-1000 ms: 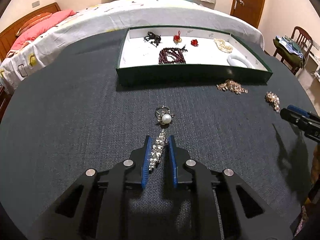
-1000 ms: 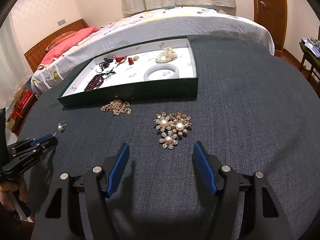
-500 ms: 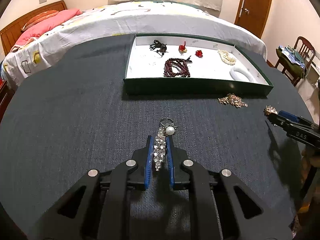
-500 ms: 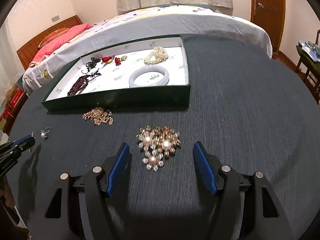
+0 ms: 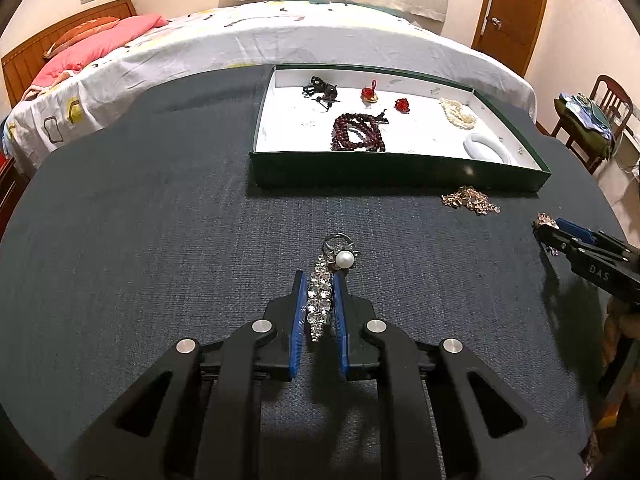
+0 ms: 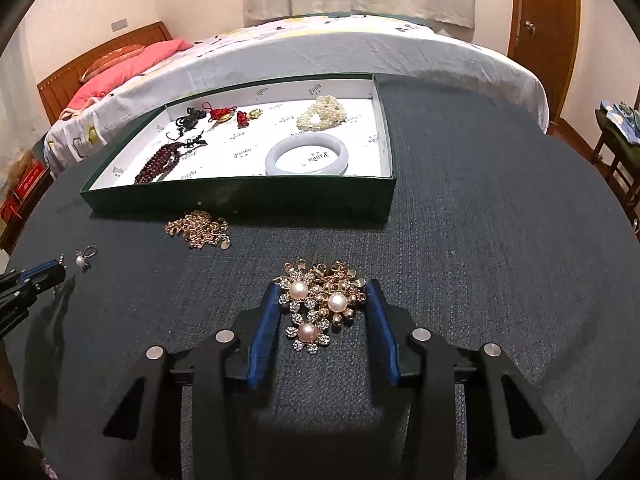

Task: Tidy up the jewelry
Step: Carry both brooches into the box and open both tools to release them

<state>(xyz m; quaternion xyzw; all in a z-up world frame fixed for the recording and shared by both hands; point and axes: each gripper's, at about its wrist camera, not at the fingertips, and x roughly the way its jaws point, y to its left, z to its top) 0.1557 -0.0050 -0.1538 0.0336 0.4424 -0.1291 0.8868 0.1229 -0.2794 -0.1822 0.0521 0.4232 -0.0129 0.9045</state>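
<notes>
Left gripper (image 5: 318,304) jaws pinch a crystal strand (image 5: 319,305) lying on the bench (image 5: 120,240); a pearl ring (image 5: 342,254) touches its far end and could snag and drop on lifting. Right gripper (image 6: 322,312) jaws are spread around, barely touching, a pearl brooch cluster (image 6: 320,300); closing unevenly could squeeze the lumpy pile loose short of the tray (image 6: 240,200).

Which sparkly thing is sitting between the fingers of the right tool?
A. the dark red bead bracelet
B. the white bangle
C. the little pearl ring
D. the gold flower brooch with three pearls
D: in the right wrist view the gold flower brooch lies on the dark table between the open fingers of the right tool, while the bangle and red beads lie in the green tray.
</notes>
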